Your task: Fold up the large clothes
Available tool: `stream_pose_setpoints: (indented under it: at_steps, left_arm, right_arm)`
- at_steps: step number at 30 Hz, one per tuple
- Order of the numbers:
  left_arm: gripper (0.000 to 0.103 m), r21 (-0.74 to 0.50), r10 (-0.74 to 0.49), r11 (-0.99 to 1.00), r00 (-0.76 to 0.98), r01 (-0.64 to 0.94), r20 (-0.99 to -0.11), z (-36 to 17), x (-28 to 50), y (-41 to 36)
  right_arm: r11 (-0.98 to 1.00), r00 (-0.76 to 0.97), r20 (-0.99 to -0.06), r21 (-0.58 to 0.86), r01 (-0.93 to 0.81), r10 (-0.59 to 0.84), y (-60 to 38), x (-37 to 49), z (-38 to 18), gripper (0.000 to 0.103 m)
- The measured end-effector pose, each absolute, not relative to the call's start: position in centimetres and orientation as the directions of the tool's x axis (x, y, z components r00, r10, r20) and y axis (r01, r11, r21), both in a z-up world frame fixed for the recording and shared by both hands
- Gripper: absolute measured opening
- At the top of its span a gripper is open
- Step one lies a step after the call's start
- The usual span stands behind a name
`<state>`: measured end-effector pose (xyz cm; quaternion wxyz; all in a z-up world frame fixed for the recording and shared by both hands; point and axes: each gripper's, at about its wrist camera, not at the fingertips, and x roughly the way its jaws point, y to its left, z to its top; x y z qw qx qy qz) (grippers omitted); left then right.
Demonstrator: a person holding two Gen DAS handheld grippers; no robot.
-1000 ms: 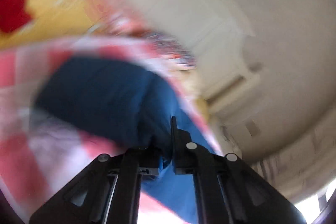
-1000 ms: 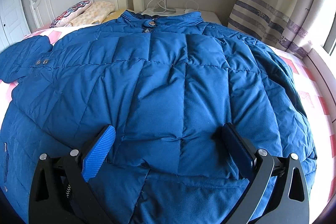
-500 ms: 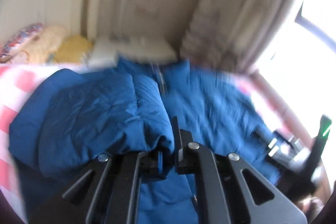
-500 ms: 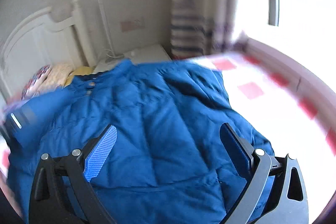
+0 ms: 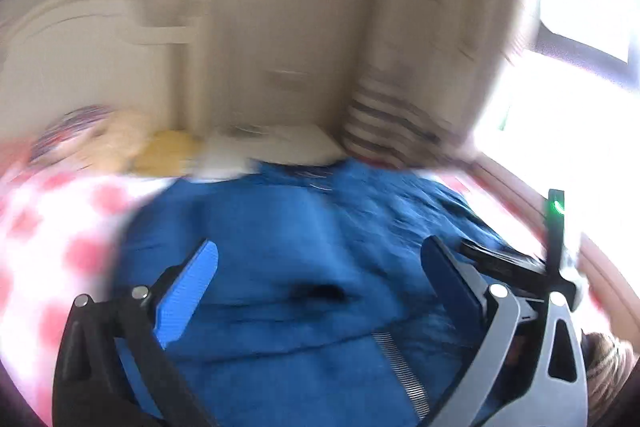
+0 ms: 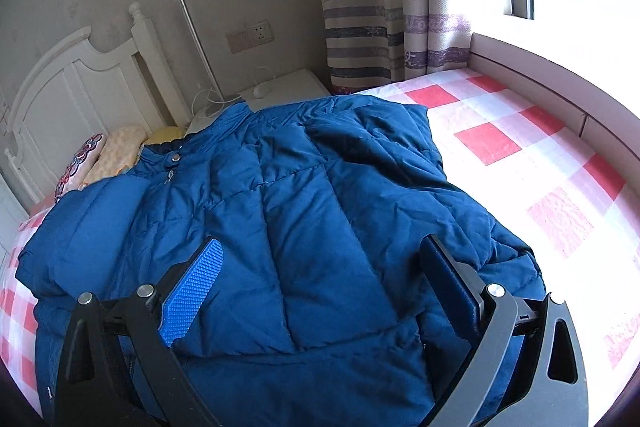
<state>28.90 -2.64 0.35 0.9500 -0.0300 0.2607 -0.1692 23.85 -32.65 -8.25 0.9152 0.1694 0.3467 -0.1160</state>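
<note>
A blue quilted puffer jacket [image 6: 300, 187] lies front up on the bed, collar toward the headboard, with one sleeve [image 6: 88, 219] folded in at its left side. My right gripper [image 6: 322, 243] hovers open over the jacket's lower half, with nothing pinched. The left wrist view is blurred. There my left gripper [image 5: 320, 247] has its jaws opening wide above the jacket [image 5: 300, 227]; only the cloth lying beneath shows between them, and the pads touch nothing. The right gripper's body with a green light [image 5: 556, 207] shows at that view's right edge.
The red-and-white checked sheet [image 6: 520, 167] lies bare to the jacket's right, up to a padded ledge [image 6: 560, 79] under the window. A white headboard [image 6: 72, 87], pillows [image 6: 100, 159], a white nightstand [image 6: 280, 91] and a striped curtain [image 6: 380, 27] stand beyond the collar.
My left gripper swung across with the blue sleeve pinched in it, then opened and let it go onto the jacket. My right gripper turned toward the window side and stayed open.
</note>
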Motion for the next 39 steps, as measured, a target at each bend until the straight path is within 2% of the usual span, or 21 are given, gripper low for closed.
stream_pose_setpoints:
  at_steps: [4,6,9,15,18,20,22,26,29,31,37,38,39]
  left_arm:
    - [0.099,-0.118,-0.096,0.993,0.774,0.027,-0.626,-2.9,30.1,4.6]
    - [0.098,-0.1,-0.046,0.994,0.718,-0.034,-0.694,-4.4,31.3,6.3]
    - [0.098,-0.084,-0.035,0.996,0.694,-0.038,-0.719,-5.9,32.6,6.5]
    - [0.101,0.056,0.064,0.998,0.657,-0.033,-0.751,-8.7,34.8,5.4]
    - [0.101,0.056,0.065,0.998,0.66,-0.035,-0.748,-9.1,35.1,5.6]
    - [0.101,0.056,0.065,0.998,0.656,-0.035,-0.752,-9.2,35.1,5.7]
    - [0.101,0.048,0.059,0.998,0.656,-0.034,-0.752,-9.3,35.0,5.9]
    - [0.101,0.0,0.02,0.999,0.65,-0.032,-0.76,-9.7,35.1,6.7]
    - [0.101,-0.041,-0.013,0.999,0.642,-0.029,-0.766,-9.9,35.2,7.3]
    - [0.101,-0.051,-0.022,0.998,0.64,-0.028,-0.768,-9.9,35.3,7.5]
    - [0.101,-0.06,-0.029,0.998,0.637,-0.027,-0.77,-10.1,35.4,7.7]
    - [0.101,-0.06,-0.029,0.998,0.637,-0.027,-0.77,-10.1,35.4,7.8]
    - [0.101,-0.06,-0.029,0.998,0.637,-0.027,-0.77,-10.0,35.4,7.7]
  right_arm:
    - [0.921,0.722,-0.687,0.221,0.32,-0.086,-32.4,24.0,-8.3,0.095]
    - [0.923,0.718,-0.691,0.215,0.32,-0.088,-32.2,24.1,-8.4,0.095]
    - [0.922,0.714,-0.694,0.208,0.325,-0.095,-32.2,24.2,-8.4,0.095]
    - [0.937,0.718,-0.687,0.169,0.307,-0.111,-31.3,24.2,-8.0,0.095]
    - [0.973,0.76,-0.645,0.114,0.201,-0.081,-28.7,24.0,-6.6,0.095]
    - [0.999,0.783,-0.621,0.007,0.053,-0.038,-24.7,24.2,-5.3,0.095]
    - [0.981,0.809,-0.587,-0.168,-0.095,-0.023,-19.5,24.3,-4.1,0.095]
    - [0.882,0.812,-0.583,-0.39,-0.266,-0.013,-11.8,25.4,-4.2,0.094]
    - [0.799,0.808,-0.584,-0.522,-0.298,-0.08,-8.6,27.0,-5.7,0.09]
    - [0.748,0.791,-0.605,-0.567,-0.345,-0.093,-6.9,27.8,-6.9,0.082]
    - [0.629,0.849,-0.507,-0.71,-0.316,-0.147,-3.8,28.7,-7.8,0.081]
    - [0.611,0.856,-0.498,-0.723,-0.321,-0.14,-3.5,28.7,-7.9,0.077]
    - [0.605,0.854,-0.503,-0.723,-0.333,-0.132,-3.2,28.8,-7.8,0.057]
